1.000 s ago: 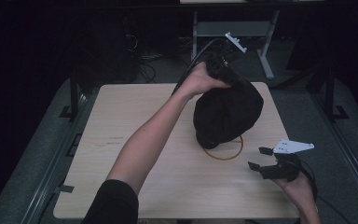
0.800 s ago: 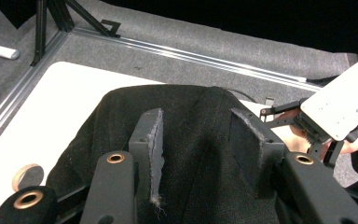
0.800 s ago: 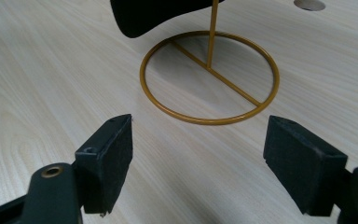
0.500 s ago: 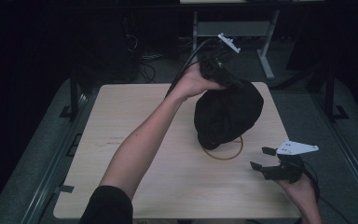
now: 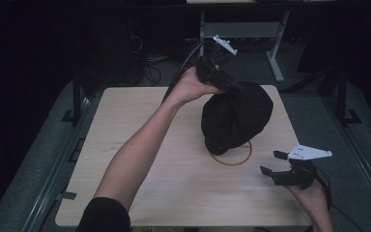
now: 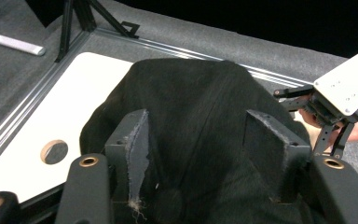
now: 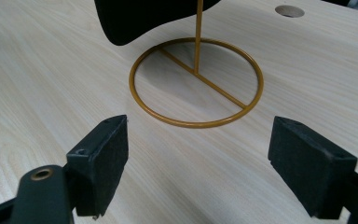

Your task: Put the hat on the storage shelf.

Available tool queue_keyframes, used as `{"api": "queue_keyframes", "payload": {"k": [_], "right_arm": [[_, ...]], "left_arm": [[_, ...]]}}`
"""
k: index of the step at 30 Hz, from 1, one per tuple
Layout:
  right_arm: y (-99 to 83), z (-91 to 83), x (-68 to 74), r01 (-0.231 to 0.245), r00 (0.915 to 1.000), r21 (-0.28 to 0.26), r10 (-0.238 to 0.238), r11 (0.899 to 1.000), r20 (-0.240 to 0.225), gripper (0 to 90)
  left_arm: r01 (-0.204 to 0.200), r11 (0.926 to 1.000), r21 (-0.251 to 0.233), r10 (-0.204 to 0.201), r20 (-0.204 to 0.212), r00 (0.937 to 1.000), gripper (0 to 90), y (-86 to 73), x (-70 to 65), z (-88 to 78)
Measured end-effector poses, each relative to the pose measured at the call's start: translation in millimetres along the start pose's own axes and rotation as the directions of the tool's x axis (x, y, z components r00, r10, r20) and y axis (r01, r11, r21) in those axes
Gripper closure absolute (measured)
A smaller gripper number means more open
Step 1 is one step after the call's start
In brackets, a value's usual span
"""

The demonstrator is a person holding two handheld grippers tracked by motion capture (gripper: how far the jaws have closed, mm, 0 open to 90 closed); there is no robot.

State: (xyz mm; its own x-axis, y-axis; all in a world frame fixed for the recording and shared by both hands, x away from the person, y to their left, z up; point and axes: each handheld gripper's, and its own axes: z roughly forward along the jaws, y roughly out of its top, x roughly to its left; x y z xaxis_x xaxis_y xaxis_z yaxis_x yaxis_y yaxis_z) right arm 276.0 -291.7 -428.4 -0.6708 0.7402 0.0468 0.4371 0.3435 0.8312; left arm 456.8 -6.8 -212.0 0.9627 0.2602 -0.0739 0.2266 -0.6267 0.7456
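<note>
The right tongs (image 5: 272, 163) are held low over the near right edge of the counter (image 5: 183, 193). Their jaws are spread wide and nothing lies between them. They are found in almost the same place as a second ago, so no part in the work has been taken by them yet.

Just ahead of the right tongs, a gold wire stand (image 7: 197, 56) is seen on the counter, a ring with a cross bar and a thin upright rod. The rod runs up into a black hat (image 5: 236, 116), whose lower edge hangs clear above the ring without touching it.

Beyond the hat, at its far upper side, the left tongs (image 6: 198, 140) are set against the crown. Black cloth fills the gap between their jaws, which stand closer together than those of the right tongs, so the crown is judged to be pinched.

Over the last second the left tongs have been shifted a little to their own side and tipped, while the hat has hardly been moved. It is judged from this that the hat is being settled on, or eased off, the rod; which of the two cannot be told. A steadying grip on the stand may be wanted from the right tongs.
</note>
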Motion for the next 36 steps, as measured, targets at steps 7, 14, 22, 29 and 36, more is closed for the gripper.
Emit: {"api": "queue_keyframes", "payload": {"k": [7, 14, 22, 29, 36], "right_arm": [[0.6, 2.9, 1.4, 0.013, 0.9999, 0.004, -0.013, 1.000, 0.006, 18.8], [0.9, 4.8, 3.6, 0.013, 0.9998, 0.013, -0.014, 1.000, 0.011, 18.5], [1.8, 7.7, 7.6, 0.021, 0.9998, 0.027, -0.021, 0.999, 0.004, 18.6], [1.5, 7.8, 10.7, 0.027, 0.9996, 0.026, -0.027, 0.999, 0.006, 18.6], [1.3, 9.8, 12.5, 0.026, 0.9997, 0.036, -0.026, 0.999, 0.003, 18.6]], "left_arm": [[0.007, 1.0000, 0.007, -0.006, -0.011, 0.9999, 36.1, -7.2, 2.3, -8.6], [0.010, 0.9999, 0.000, -0.010, -0.030, 0.9995, 34.9, -20.4, 2.8, -16.8], [0.033, 0.9993, -0.015, -0.034, -0.055, 0.9979, 33.8, -37.2, 4.7, -28.0], [0.041, 0.9991, -0.010, -0.041, -0.076, 0.9962, 32.9, -49.9, 6.0, -32.8], [0.050, 0.9987, -0.007, -0.051, -0.093, 0.9943, 31.2, -60.3, 5.3, -36.6]]}}
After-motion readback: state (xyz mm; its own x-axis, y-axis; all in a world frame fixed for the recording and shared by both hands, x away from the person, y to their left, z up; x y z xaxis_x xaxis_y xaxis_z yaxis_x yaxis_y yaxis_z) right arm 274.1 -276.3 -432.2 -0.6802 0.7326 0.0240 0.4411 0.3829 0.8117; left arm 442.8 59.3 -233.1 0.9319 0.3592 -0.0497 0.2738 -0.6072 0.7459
